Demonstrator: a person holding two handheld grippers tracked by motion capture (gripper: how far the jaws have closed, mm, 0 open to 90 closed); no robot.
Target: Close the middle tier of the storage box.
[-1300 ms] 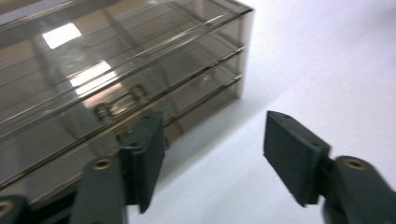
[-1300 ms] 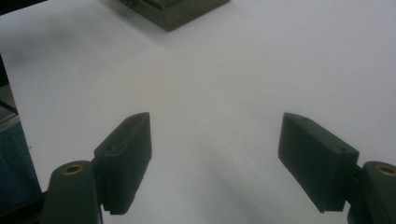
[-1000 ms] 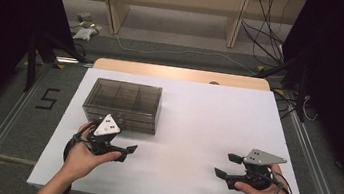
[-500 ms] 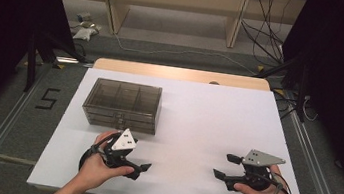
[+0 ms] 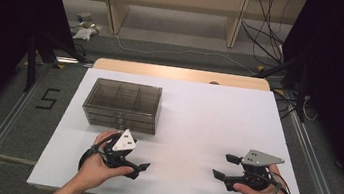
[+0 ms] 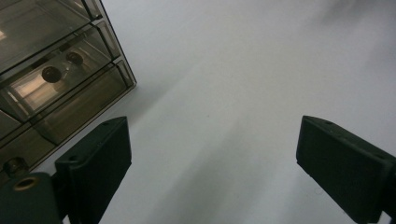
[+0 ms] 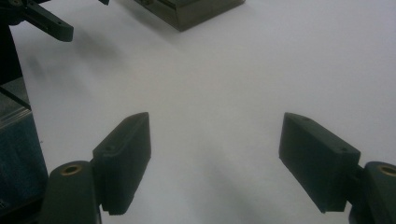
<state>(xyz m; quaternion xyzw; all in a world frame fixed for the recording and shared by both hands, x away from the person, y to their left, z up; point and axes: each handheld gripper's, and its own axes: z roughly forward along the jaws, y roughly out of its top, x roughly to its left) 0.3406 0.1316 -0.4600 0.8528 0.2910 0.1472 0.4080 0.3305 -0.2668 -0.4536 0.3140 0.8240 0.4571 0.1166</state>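
The left gripper (image 5: 143, 168) rests low over the white table (image 5: 207, 117) near its front edge, jaws spread wide with nothing between them; in the left gripper view only bare white surface lies between the two black pads (image 6: 100, 163), and the jaws have just been opening and easing back a little. The right gripper (image 5: 224, 167) sits well apart on the right side of the table, also near the front edge, its jaws likewise wide and empty over bare tabletop, pointing toward the middle. Between the two grippers the table is open white surface, and the whole right half and far right corner are free. Just beyond the left hand (image 5: 95, 167) stands the smoky transparent drawer box (image 5: 123, 103), close to the left gripper but not touching it. Its long axis runs left to right across the table, roughly parallel to the front edge, and its drawer fronts face the person. In the left gripper view its near corner shows at upper left, with small round objects (image 6: 51, 73) inside one drawer. Past the far edge of the table lie a wooden strip (image 5: 183, 73), floor cables (image 5: 176, 52) and shelf legs.
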